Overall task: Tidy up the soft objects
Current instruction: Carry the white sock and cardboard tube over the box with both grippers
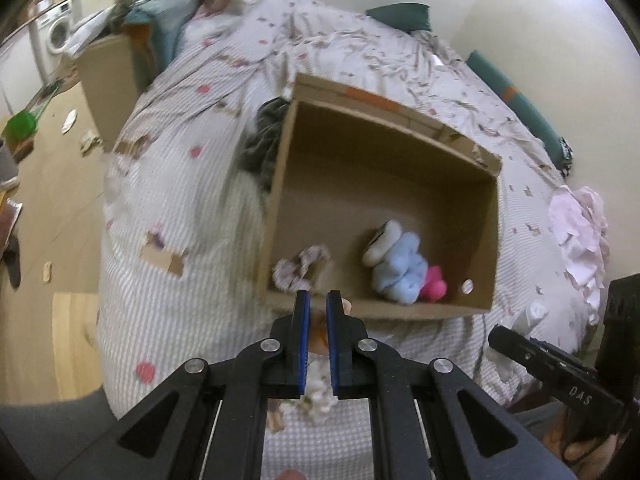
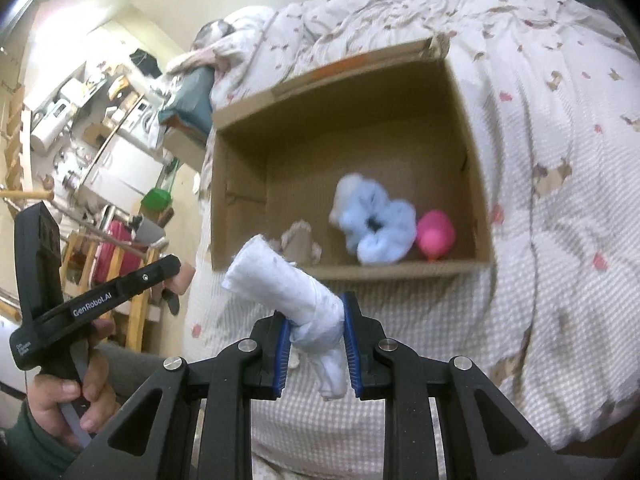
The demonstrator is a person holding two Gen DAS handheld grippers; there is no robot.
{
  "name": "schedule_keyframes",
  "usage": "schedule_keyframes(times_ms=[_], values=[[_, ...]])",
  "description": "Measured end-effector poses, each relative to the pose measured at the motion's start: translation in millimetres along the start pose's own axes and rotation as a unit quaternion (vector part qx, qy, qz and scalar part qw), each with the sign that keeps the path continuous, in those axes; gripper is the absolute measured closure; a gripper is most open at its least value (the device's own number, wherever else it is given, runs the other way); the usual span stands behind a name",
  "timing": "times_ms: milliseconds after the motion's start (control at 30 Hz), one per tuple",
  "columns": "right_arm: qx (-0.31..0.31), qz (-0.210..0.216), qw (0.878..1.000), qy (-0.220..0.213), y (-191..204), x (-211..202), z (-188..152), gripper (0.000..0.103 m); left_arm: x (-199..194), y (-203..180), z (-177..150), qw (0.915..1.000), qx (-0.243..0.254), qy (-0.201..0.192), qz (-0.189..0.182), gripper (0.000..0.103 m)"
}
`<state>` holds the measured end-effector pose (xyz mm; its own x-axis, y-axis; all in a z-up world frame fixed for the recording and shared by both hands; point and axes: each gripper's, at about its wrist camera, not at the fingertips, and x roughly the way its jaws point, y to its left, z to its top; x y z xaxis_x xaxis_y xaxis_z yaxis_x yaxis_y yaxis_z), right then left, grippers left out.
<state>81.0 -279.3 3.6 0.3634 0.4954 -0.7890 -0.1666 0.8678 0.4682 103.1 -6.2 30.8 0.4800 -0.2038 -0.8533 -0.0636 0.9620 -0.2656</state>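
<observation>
One cardboard box (image 2: 240, 184), four soft items inside, two claws.

"GenRobot.AI" on the left tool (image 2: 178, 276); "DAS" on the right tool (image 1: 496, 338).

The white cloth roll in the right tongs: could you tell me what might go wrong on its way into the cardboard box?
1. The right tongs pinch the white cloth roll near one end, so the long free end could sag or unroll.
2. That free end may catch the cardboard box at its near rim.
3. It could land on the blue fluffy scrunchie and pink plush toy, crowding that corner.
</observation>
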Motion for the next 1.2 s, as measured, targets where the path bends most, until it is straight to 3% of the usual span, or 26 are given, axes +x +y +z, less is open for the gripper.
schedule_keyframes(times_ms=[267, 500, 933, 1200], values=[[0.021, -0.001, 1.000, -0.007, -15.5, 8.7, 34.8, 0.077, 26.8, -20.2, 23.9, 0.9994, 0.029, 0.004, -0.019, 0.095], [0.047, 0.001, 0.999, -0.025, -35.9, 35.1, 46.6, 0.077, 82.1, -17.7, 21.9, 0.9970, -0.002, 0.037, -0.068, 0.095], [0.040, -0.041, 0.998, 0.032, -31.8, 88.4, 38.4, 0.077, 110.8, -26.6, 8.6, 0.9979, 0.056, 0.030, 0.017, 0.095], [0.044, -0.042, 0.997, 0.040, -30.1, 98.6, 39.2, 0.077, 114.8, -21.5, 6.8, 0.9976, 0.051, 0.040, 0.022, 0.095]])
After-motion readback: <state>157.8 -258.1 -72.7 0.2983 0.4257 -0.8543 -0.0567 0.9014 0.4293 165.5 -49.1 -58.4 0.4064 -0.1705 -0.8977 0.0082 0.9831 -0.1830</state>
